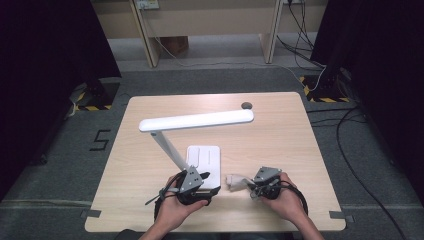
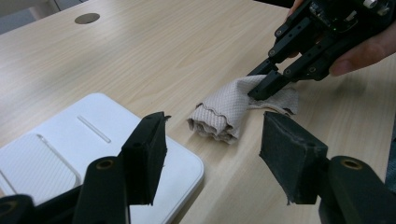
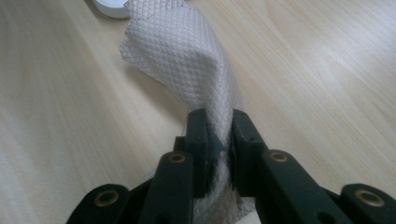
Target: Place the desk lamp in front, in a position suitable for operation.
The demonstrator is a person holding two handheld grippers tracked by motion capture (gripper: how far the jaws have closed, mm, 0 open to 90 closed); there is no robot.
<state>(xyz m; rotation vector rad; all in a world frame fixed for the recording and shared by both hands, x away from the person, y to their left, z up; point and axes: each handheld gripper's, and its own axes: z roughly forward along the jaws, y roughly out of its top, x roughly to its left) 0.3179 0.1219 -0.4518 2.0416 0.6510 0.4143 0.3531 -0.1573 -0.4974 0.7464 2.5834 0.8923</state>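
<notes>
A small beige waffle-weave cloth lies bunched on the wooden table, just right of the white desk lamp's flat base. My right gripper is shut on the cloth's right end; in the right gripper view its pads pinch the fabric, which rises ahead of them. My left gripper hovers over the base's front right corner, open. In the left gripper view its jaws stand wide apart, with the cloth and the right gripper beyond them and nothing between the pads.
The lamp's long white head stretches across the table's middle on a slanted arm. A round cable hole sits near the far edge. Both hands are close to the table's front edge. Cables trail over the floor at the right.
</notes>
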